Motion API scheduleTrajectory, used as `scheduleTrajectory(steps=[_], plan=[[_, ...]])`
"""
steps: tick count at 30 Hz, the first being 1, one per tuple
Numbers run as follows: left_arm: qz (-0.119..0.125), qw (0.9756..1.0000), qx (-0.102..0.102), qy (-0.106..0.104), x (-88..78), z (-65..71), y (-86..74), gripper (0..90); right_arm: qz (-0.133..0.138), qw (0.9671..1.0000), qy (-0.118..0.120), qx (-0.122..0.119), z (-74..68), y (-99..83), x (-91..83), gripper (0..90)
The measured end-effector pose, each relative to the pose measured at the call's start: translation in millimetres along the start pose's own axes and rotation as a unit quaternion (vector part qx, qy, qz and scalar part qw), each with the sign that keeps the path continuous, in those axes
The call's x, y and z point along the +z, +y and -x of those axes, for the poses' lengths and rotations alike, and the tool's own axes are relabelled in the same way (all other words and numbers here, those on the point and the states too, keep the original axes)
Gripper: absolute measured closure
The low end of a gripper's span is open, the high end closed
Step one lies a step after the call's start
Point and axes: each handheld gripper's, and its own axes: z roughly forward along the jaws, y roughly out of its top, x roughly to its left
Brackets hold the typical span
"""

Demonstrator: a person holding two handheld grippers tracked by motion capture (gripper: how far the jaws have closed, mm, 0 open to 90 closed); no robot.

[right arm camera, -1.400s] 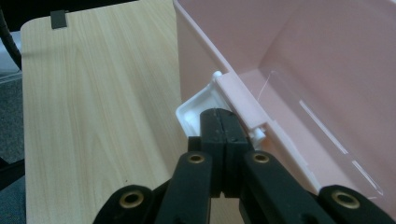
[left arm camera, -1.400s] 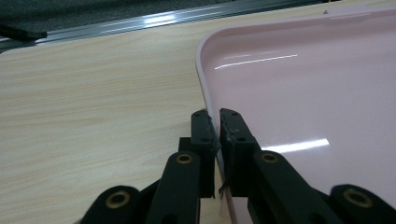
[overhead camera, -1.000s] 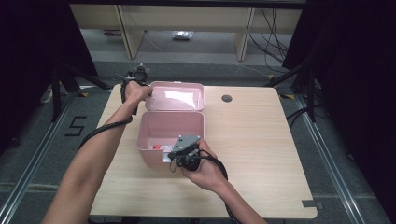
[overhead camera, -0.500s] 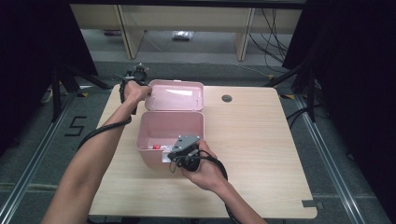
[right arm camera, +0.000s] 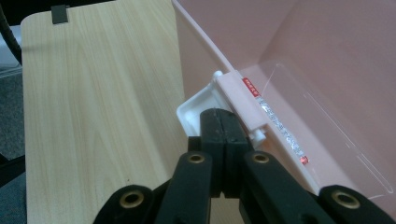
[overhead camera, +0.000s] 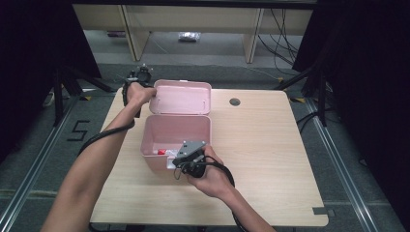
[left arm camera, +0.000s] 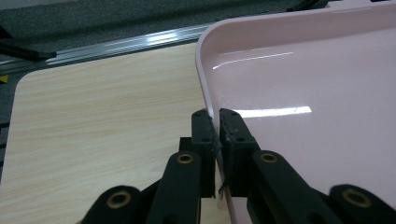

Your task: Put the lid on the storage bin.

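Box: pink plastic box (overhead camera: 176, 133) sits open around the middle of the table (overhead camera: 270, 159), a bit left of centre
Lid: pink lid (overhead camera: 181, 96) flipped back on the far side, standing up-ish
Left gripper (left arm camera: 217, 123): at the lid's far-left corner, fingers pinched tight on the lid's rim
Right gripper (right arm camera: 220, 122): at the near wall of the box, fingers pressed together right at the white latch (right arm camera: 201, 105); can't tell if they're actually pinching it
Inside: something small and red (overhead camera: 161, 151) near the bottom, too small to make out
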Motion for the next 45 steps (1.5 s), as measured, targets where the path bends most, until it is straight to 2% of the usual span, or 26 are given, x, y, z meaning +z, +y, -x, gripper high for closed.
scheduleTrajectory(steps=[13,18,19,23,24,27,45], plan=[[0.016,0.9998,0.011,-0.002,-10.1,0.5,1.9,85.0,0.001,1.0000,-0.002,-0.006,0.4,0.6,1.8,90.0],[0.021,0.9997,0.012,-0.001,-14.0,-1.1,2.1,84.9,-0.003,1.0000,-0.003,0.008,-0.7,0.9,2.1,90.0],[0.024,0.9996,0.013,-0.001,-14.7,-1.3,2.1,84.9,-0.003,1.0000,0.003,0.003,0.3,1.5,1.9,90.0],[0.033,0.9993,0.014,-0.001,-19.4,-1.2,2.0,84.9,-0.001,1.0000,0.003,-0.002,1.0,1.5,2.2,90.0],[0.035,0.9993,0.014,-0.002,-20.8,-1.3,2.0,84.9,0.001,0.9998,-0.001,-0.018,2.5,2.1,2.3,90.0],[0.046,0.9989,0.013,-0.004,-23.5,-1.6,1.9,85.0,0.001,1.0000,-0.001,-0.009,1.6,1.8,2.6,90.0],[0.084,0.9962,0.013,-0.020,-45.1,-5.2,-0.4,86.0,0.000,0.9999,-0.006,-0.010,4.5,4.0,3.3,90.0]])
